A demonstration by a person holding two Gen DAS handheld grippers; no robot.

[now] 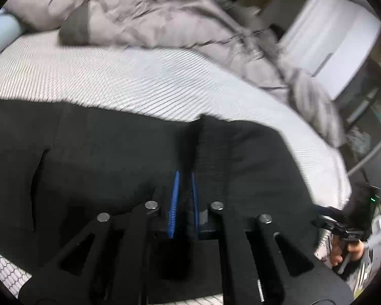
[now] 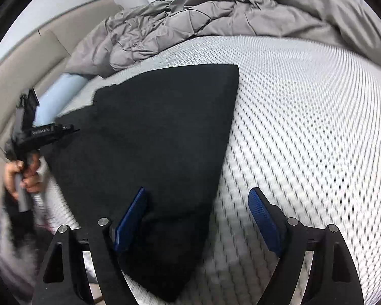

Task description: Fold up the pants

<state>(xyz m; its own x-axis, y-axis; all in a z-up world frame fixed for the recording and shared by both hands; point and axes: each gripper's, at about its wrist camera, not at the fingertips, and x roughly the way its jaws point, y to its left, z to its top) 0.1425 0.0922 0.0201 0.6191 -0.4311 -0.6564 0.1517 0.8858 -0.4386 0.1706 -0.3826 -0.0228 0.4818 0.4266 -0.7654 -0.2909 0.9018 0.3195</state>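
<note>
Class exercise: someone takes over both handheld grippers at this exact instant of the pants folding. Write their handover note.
Left gripper: blue pads nearly together, pinching a raised ridge of the black pants.
Right gripper: open, holding nothing, hovering over the pants' near corner.
Pants lie on the white patterned mattress; grey duvet bunched behind.
Done: pants look at least partly folded, with straight edges.
Left: probably carry the pinched part over, release, smooth flat.

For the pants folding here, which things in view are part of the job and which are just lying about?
Job: black pants; left gripper, shut on a pinched ridge of the pants; right gripper, open above them.

Lying about: grey duvet; light blue roll; mattress underneath.
</note>
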